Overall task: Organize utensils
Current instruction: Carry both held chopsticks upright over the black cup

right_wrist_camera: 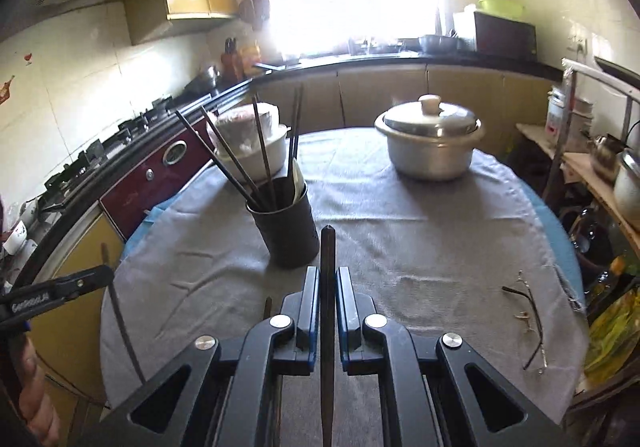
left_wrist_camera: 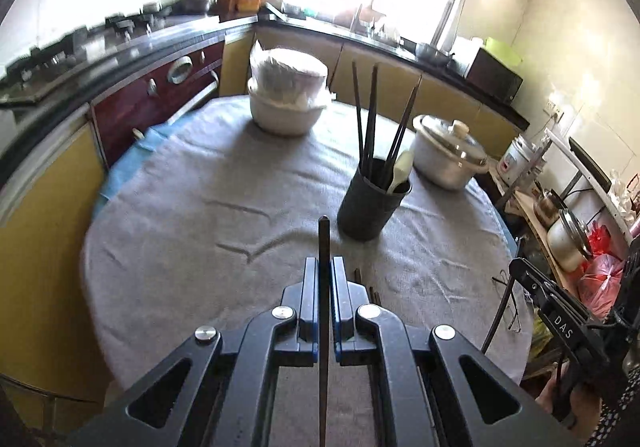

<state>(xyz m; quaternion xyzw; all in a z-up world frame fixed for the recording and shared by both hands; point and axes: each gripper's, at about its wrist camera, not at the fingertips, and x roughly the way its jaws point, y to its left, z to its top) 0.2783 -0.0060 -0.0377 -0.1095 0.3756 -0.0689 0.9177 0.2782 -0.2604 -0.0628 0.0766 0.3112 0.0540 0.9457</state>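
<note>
You are holding both sets of jaws nearly closed, each pinching a single dark chopstick. In the left gripper [left_wrist_camera: 325, 267] the chopstick [left_wrist_camera: 324, 287] is running lengthwise between the blue pads, its squared end sticking out a little past the tips and the rest trailing back under the camera. The right gripper [right_wrist_camera: 328, 279] is clamping the second chopstick [right_wrist_camera: 327, 287] the same way, its rounded end poking forward of the tips. Both grippers are hanging above the grey cloth on the desk [left_wrist_camera: 200, 187], not touching it. Just ahead of each is standing the black utensil holder [left_wrist_camera: 370, 203], upright, already carrying several dark chopsticks [left_wrist_camera: 370, 119] leaning out of it and a pale spoon [left_wrist_camera: 402, 171] at its rim. Further ends of what look like chopsticks are lying on the cloth just beside the left jaws [left_wrist_camera: 358, 273], partly hidden. Beyond the holder are sitting a stack of white bowls [left_wrist_camera: 286, 95] and a lidded metal pot [left_wrist_camera: 448, 155]; a pair of spectacles [right_wrist_camera: 528, 319] is lying near the desk's right edge. Judgement: you are in the carry step, sticks lifted and not yet delivered. The next move is calling for bringing each stick over the holder's mouth, tipping it toward vertical, finding a gap among the leaning sticks, then releasing one hand at a time so the grippers are not crowding each other at the rim.
</note>
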